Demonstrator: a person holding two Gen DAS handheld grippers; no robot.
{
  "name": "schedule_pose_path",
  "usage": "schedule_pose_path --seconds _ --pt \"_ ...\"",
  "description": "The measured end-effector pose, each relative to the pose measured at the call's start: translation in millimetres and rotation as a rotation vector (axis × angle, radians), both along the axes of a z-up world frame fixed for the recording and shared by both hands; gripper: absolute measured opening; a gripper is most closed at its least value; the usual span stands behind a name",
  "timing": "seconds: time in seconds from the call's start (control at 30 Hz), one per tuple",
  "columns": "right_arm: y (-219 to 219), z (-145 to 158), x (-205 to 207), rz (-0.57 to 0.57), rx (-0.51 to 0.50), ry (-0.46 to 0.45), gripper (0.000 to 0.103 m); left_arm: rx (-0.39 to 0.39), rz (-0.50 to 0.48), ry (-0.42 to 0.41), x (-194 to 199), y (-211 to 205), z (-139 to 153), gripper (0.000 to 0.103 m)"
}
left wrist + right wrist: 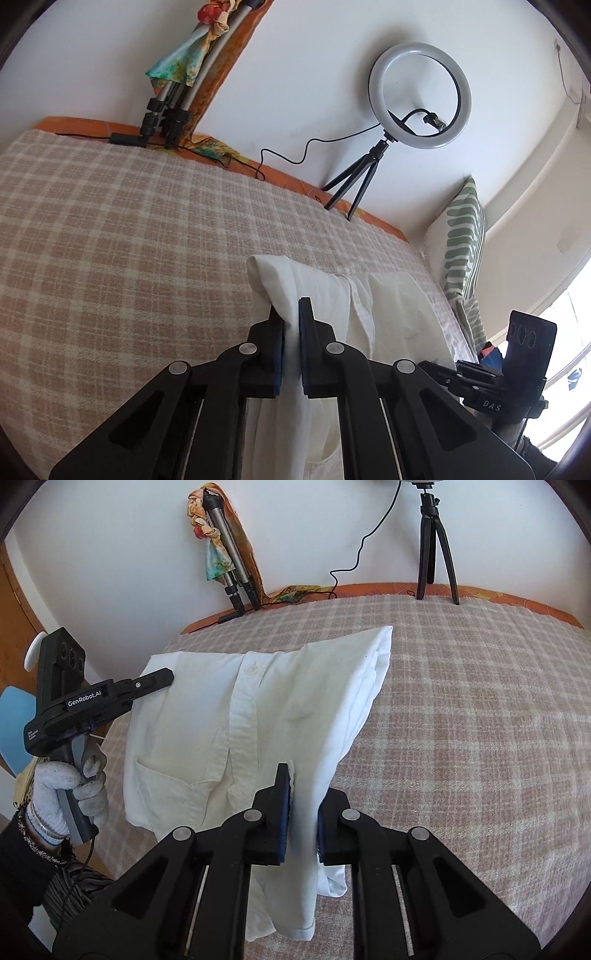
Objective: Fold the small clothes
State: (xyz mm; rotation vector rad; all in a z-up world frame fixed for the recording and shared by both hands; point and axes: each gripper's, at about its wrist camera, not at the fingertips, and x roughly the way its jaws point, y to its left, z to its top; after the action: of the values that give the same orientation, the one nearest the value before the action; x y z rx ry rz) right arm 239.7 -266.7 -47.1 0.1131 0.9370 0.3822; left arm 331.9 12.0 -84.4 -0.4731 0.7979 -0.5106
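A small white button shirt [258, 709] with a chest pocket hangs stretched between my two grippers above a checked bed cover [461, 720]. My right gripper [301, 808] is shut on the shirt's near edge. My left gripper [291, 325] is shut on the other side of the shirt [332, 295]. In the right wrist view the left gripper [155, 681] shows at the left, held by a gloved hand [62, 794]. The right gripper's body [509, 376] shows at the right of the left wrist view.
A ring light on a small black tripod [417, 107] stands at the bed's far edge with its cable [295, 151]. A folded tripod with a coloured scarf [221, 554] leans on the wall. A green striped pillow [461, 240] lies at the right.
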Motion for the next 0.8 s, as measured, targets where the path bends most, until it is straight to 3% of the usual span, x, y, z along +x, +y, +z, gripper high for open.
schedule_pose_path --seconds 0.1,0.37,0.8 --pt "-14 8 3 -0.022 -0.015 -0.019 0.012 0.020 -0.030 -0.025 5 -17 7 0.005" --pt "-75 29 20 -0.076 -0.037 -0.061 0.012 -0.021 -0.096 -0.043 43 -74 16 0.005" --pt "-199 69 87 -0.193 -0.141 -0.118 0.012 -0.042 -0.186 -0.093 118 -209 34 0.005"
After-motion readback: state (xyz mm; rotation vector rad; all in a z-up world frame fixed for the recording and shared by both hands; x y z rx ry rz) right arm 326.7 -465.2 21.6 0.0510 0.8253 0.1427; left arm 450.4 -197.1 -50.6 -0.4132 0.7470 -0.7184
